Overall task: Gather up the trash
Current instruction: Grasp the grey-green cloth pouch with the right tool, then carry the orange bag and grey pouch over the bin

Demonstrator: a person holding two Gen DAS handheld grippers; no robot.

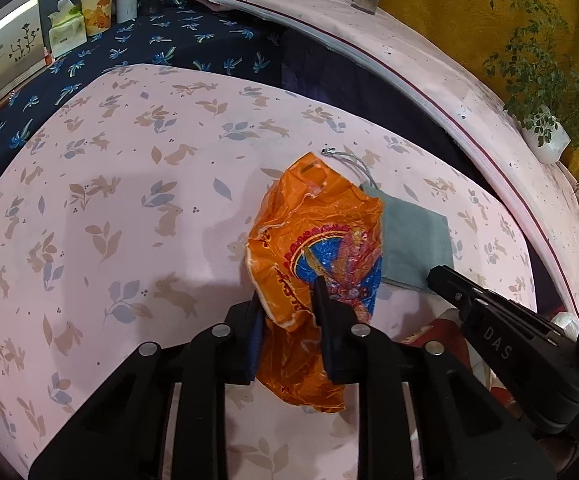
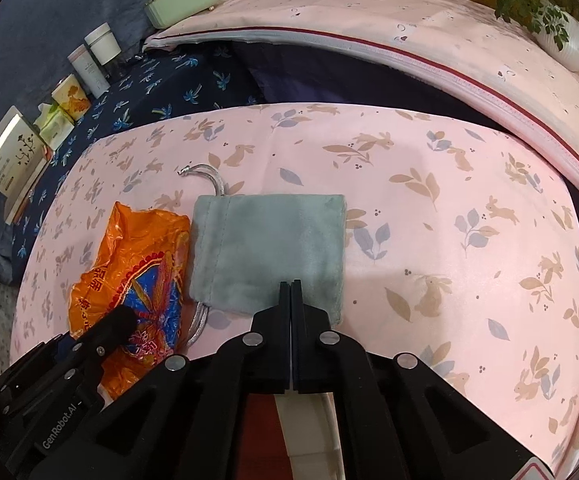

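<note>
The left gripper (image 1: 289,304) has its fingers (image 1: 325,320) closed narrowly on the near end of a crumpled orange plastic bag (image 1: 317,236), which lies on the pink rabbit-print cloth of the table (image 1: 129,200), its right edge overlapping a grey-green drawstring pouch (image 2: 269,248). The right gripper (image 2: 290,292) has its fingers pressed together with nothing visibly between them, their tips just over the near edge of the pouch.

The main risk appears to be the grip itself: the fingers pinch only a fold of thin, slippery film, so a quick lift could let the bag slide out or tear at the ragged edge. Because the bag lies partly on the pouch, pulling it sideways could drag the pouch or snag its silver cord (image 2: 205,176), which loops out from the far corner. The right gripper sits close by, so the two tools could knock together if either swings inward.

In the left wrist view the bag's long axis runs from the fingers away toward the far edge of the table, leaning slightly left, with its cut-out handle end pointing away and its bunched bottom hanging toward the camera past the fingers. No trash bin is in view, so where the bag must go cannot be told.
</note>
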